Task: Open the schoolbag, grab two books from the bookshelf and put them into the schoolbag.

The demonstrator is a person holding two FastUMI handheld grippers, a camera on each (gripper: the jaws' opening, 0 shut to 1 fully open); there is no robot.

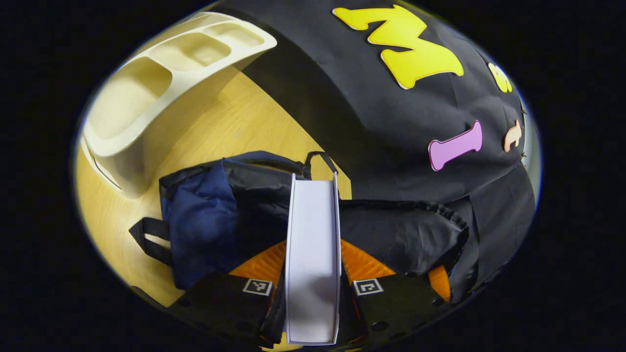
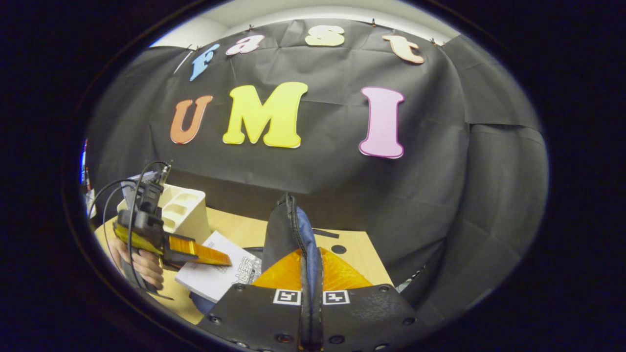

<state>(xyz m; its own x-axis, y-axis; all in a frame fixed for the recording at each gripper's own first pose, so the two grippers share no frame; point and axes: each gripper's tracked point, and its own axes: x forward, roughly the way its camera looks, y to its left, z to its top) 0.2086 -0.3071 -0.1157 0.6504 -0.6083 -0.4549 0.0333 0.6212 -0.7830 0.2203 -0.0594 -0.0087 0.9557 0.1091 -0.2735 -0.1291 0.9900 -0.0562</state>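
Left gripper view: the left gripper [image 1: 313, 288] pinches a book [image 1: 313, 254] edge-on, the schoolbag [image 1: 205, 220] just ahead below it. Right gripper view: the right gripper [image 2: 311, 298] clamps the bag's zipped edge [image 2: 298, 244], lifting it. First book likely going in; another remains.

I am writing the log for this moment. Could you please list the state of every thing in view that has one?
left gripper: shut on the book, held over the schoolbag.
book: closed, gripped edge-on, above the bag.
schoolbag: on the table, one flap lifted; whether the mouth gapes, cannot tell.
right gripper: shut on the schoolbag's zippered edge, holding it up.
bookshelf: standing on the table, the compartments seen hold nothing.
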